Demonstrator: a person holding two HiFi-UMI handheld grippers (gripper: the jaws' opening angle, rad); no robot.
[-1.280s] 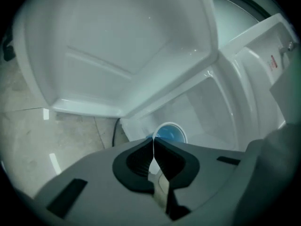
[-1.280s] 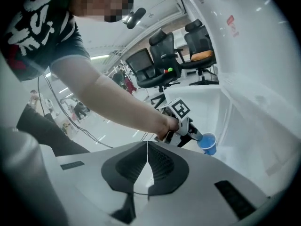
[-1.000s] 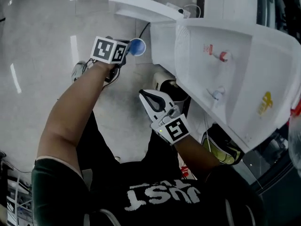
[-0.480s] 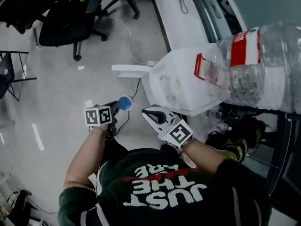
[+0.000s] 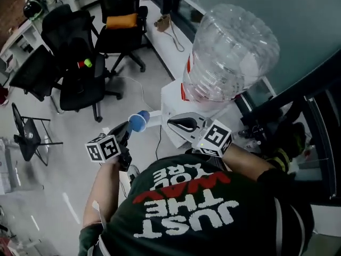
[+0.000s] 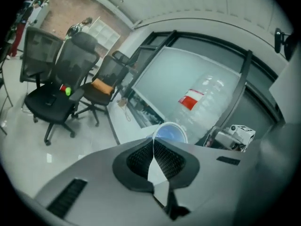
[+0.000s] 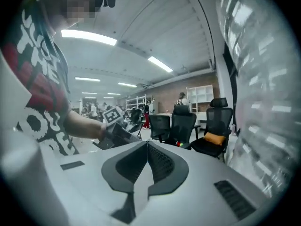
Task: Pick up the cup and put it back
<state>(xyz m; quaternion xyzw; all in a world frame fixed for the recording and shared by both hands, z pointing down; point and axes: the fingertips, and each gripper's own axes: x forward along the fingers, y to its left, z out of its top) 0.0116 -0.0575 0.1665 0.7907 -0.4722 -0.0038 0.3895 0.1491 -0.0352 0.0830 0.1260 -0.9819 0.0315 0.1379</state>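
I'm looking along the left claw and its 2 jaws are pressing almost together, pinching the thin wall of the blue cup. The cup is sitting right at the claw's tips, its open mouth facing back toward the camera. So I'm calling the pick-up half done: the cup is off any surface and riding in the claw, high above the floor.

The right claw is hanging just to the right of the left one, near it but not touching. Its own view is showing the pads meeting with nothing between them, so it is closed and carrying nothing.

Past the left claw's tips, ahead and to the right, the big clear water bottle is standing on a white dispenser. Off to the claw's left, well apart, black office chairs are standing on the floor.

What is left, as I'm judging it, is the whole second half: bringing the cup down, setting it where it belongs and letting the jaws open. I'm not seeing any table or tray under the claw in these views, so I cannot tell where the resting spot is. The grip is only on 1 thin edge, so I'm expecting the cup could swing or slip if the descent is rushed.
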